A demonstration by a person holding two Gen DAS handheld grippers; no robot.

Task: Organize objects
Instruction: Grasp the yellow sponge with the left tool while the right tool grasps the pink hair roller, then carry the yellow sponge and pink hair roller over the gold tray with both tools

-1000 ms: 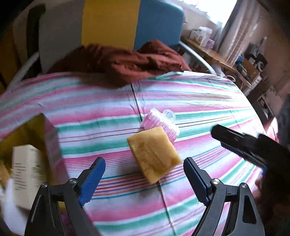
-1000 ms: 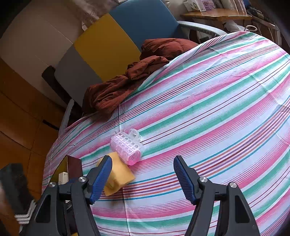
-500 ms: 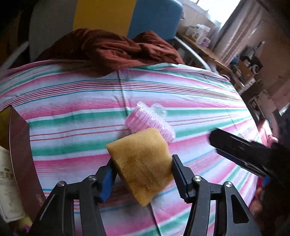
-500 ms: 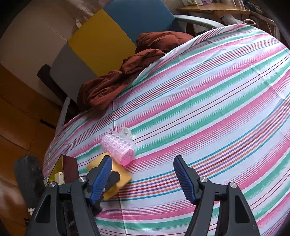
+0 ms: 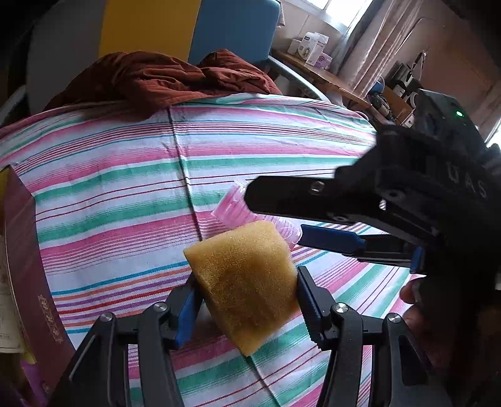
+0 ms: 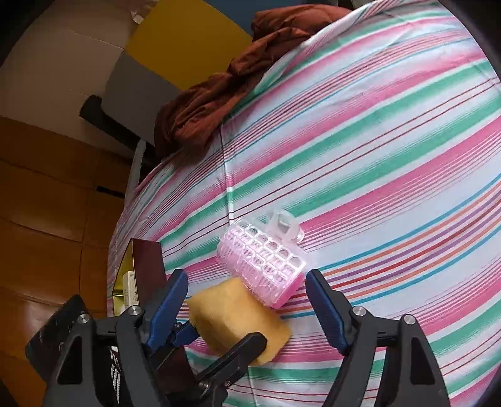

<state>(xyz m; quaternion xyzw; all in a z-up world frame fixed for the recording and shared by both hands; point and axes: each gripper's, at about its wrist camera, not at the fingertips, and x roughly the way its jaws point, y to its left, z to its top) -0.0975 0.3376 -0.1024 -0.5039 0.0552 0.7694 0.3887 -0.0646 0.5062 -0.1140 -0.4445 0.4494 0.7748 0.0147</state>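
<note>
A yellow sponge (image 5: 241, 260) is lifted slightly off the striped tablecloth (image 5: 109, 188), and my left gripper (image 5: 247, 291) is shut on its two sides. Just behind the sponge lies a pink hair roller (image 5: 228, 206) with a clear clip. In the right wrist view the roller (image 6: 263, 266) rests on the cloth, its near end reaching in between the blue pads (image 6: 325, 306) of my right gripper (image 6: 245, 278). Those jaws are opening, and the pads stand off the roller. The sponge (image 6: 235, 316) and the left gripper (image 6: 219, 335) sit low left there.
A dark red box (image 5: 28, 281) with a white carton inside stands at the table's left edge. A rust-brown cloth (image 5: 162, 78) is bunched at the far edge, against a grey, yellow and blue chair back (image 5: 147, 25). A hand (image 5: 416, 306) holds the right gripper.
My left gripper closed on the sponge and raised it off the cloth. My right gripper came down and in toward the pink roller, and its jaws widened.
</note>
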